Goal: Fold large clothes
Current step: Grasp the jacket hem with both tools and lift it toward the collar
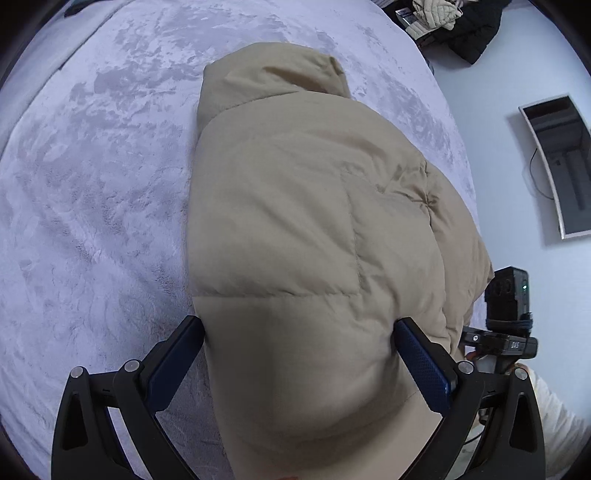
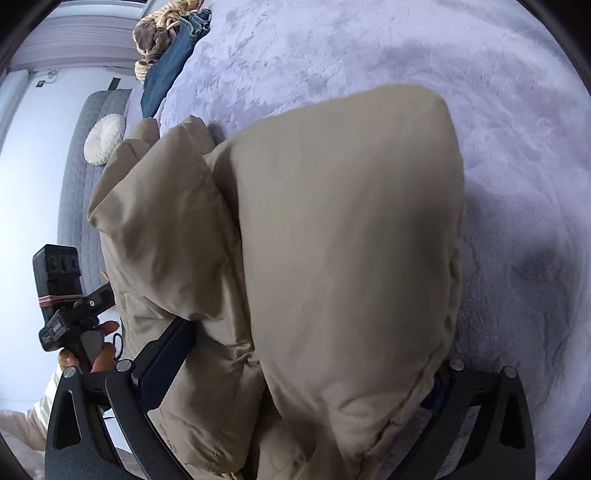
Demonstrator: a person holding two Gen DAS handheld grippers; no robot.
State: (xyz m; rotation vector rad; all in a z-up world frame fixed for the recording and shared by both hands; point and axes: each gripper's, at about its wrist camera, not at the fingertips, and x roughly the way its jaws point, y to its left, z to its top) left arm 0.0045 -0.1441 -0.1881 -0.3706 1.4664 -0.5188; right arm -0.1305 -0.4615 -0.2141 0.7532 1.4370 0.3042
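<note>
A beige puffer jacket [image 1: 295,206] lies bunched and folded on a lavender plush bed cover [image 1: 92,184]. In the left wrist view my left gripper [image 1: 299,328] straddles the near end of the jacket, and both blue pads [image 1: 421,362] press into the padded fabric. The right wrist view shows the same jacket [image 2: 332,240] doubled over in thick rolls. My right gripper [image 2: 310,365] stands at its widest around that bulk; the left finger [image 2: 166,354] lies beside the fabric and the right finger is mostly hidden under it. A hand [image 2: 103,350] holds the left gripper's handle.
A pile of dark and cream clothes [image 1: 443,22] sits at the bed's far corner, and a framed mirror [image 1: 561,166] lies on the floor. Jeans [image 2: 173,59] and a brown garment [image 2: 155,33] lie at the cover's edge. A grey quilted mat [image 2: 77,192] carries a white round cushion [image 2: 103,138].
</note>
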